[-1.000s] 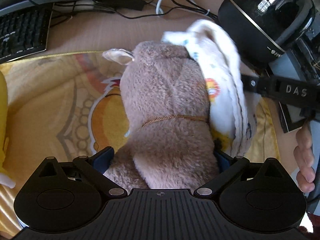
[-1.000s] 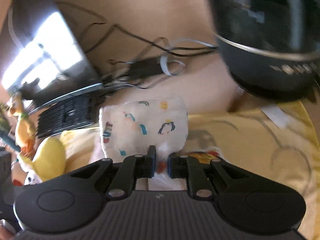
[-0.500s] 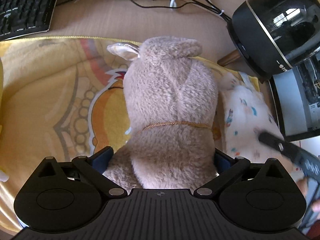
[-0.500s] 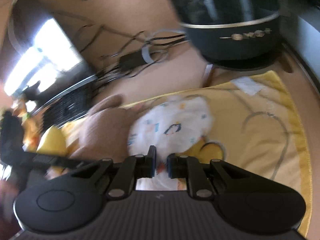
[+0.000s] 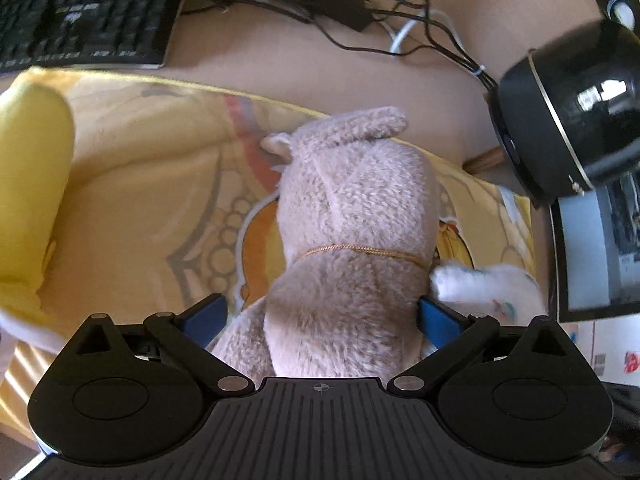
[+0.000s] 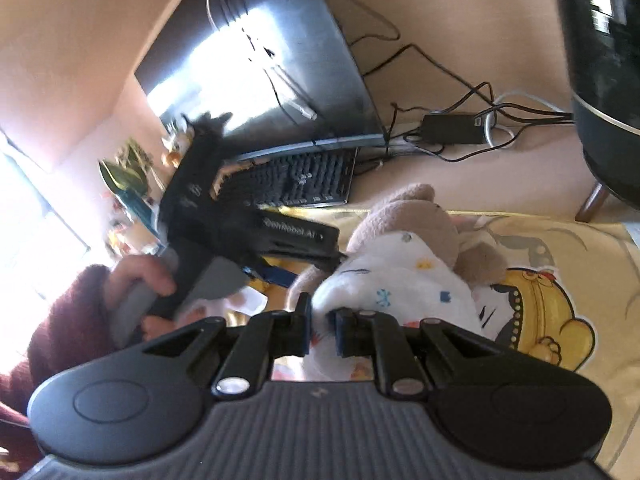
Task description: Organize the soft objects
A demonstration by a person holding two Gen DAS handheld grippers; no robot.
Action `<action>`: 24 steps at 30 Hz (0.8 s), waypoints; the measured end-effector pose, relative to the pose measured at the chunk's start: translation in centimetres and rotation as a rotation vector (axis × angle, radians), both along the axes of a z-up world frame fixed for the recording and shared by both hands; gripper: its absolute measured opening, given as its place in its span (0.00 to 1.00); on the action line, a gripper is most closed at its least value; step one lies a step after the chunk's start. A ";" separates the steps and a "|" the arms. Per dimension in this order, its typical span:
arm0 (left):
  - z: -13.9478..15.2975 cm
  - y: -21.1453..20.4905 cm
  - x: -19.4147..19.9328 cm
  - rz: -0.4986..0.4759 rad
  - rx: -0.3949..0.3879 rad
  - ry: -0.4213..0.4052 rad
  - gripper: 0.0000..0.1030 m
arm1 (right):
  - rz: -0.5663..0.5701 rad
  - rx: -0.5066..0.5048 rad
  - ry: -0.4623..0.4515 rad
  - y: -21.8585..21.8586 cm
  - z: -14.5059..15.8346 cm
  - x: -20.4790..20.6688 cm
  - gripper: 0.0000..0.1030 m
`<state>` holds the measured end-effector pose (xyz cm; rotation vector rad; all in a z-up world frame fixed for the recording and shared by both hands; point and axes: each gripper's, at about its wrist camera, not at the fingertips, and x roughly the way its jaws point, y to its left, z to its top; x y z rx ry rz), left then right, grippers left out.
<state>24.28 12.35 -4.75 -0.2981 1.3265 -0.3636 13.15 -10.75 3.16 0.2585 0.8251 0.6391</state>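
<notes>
the left gripper (image 5: 320, 316) clasps the brown plush toy (image 5: 352, 248), long axis pointing ahead over the yellow blanket (image 5: 132, 184); the right gripper (image 6: 320, 330), clenched on the white printed cloth (image 6: 400, 280), sits beside its body.

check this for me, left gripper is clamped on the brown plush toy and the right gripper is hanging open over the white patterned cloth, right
Not quite. The left gripper is clamped on the brown plush toy, as you say. But the right gripper is not open: the right wrist view shows its fingers pinched together on a fold of the white patterned cloth, which lies against the plush.
</notes>
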 end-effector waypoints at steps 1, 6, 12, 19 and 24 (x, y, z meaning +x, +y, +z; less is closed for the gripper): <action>-0.1 0.0 -0.2 -0.002 -0.005 0.002 0.99 | -0.010 -0.063 0.011 0.5 -0.7 0.3 0.12; -0.5 -0.4 -0.3 0.002 -0.018 0.012 1.00 | -0.074 -0.096 0.163 -2.0 -5.4 1.8 0.28; -0.2 -0.7 -0.6 0.005 0.011 0.017 1.00 | -0.153 0.101 0.277 -4.5 -9.1 3.3 0.75; -0.5 -0.4 -0.7 0.029 -0.005 0.025 1.00 | -0.146 -0.008 0.129 -2.5 -8.8 1.9 0.91; -0.7 -0.1 -0.7 0.048 -0.023 0.027 1.00 | -0.180 0.027 0.172 -3.5 -7.7 2.3 0.54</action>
